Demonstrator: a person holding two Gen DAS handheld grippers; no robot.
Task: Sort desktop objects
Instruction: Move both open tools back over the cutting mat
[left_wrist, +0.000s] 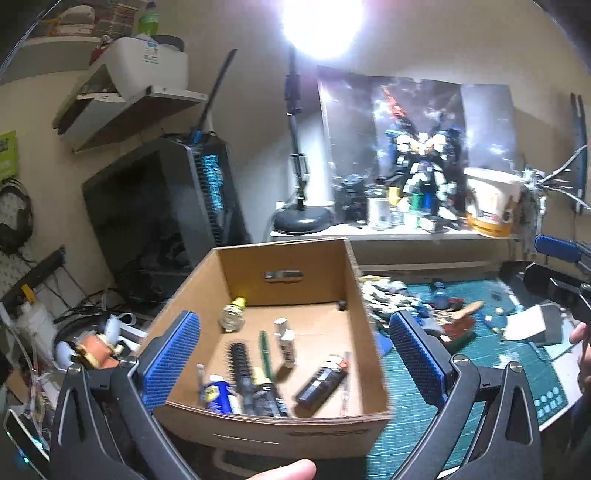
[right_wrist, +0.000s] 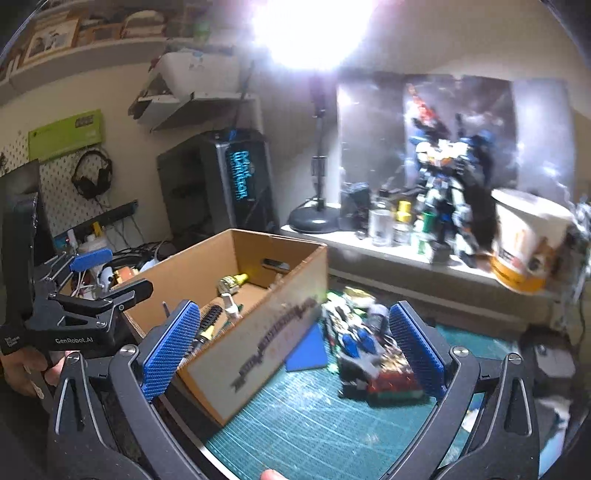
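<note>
Here, both tongs (left_wrist: 295, 354) (right_wrist: 293, 354) spread empty, hairbrush (left_wrist: 242, 363) in cardboard box (left_wrist: 280, 258) seemingly lengthwise, bristles toward far wall.

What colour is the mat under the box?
Teal-green with a grid, the mat shows best in the right wrist view.

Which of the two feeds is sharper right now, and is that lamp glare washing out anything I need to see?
Left wrist view: sharper, the cardboard box and its contents are readable with slight smear; lamp glare blows out only the top wall. Right wrist view: heavier motion blur, the box print and the pile of packets on the green mat are smeared; glare again stays up top. Both bend at the edges.
</note>
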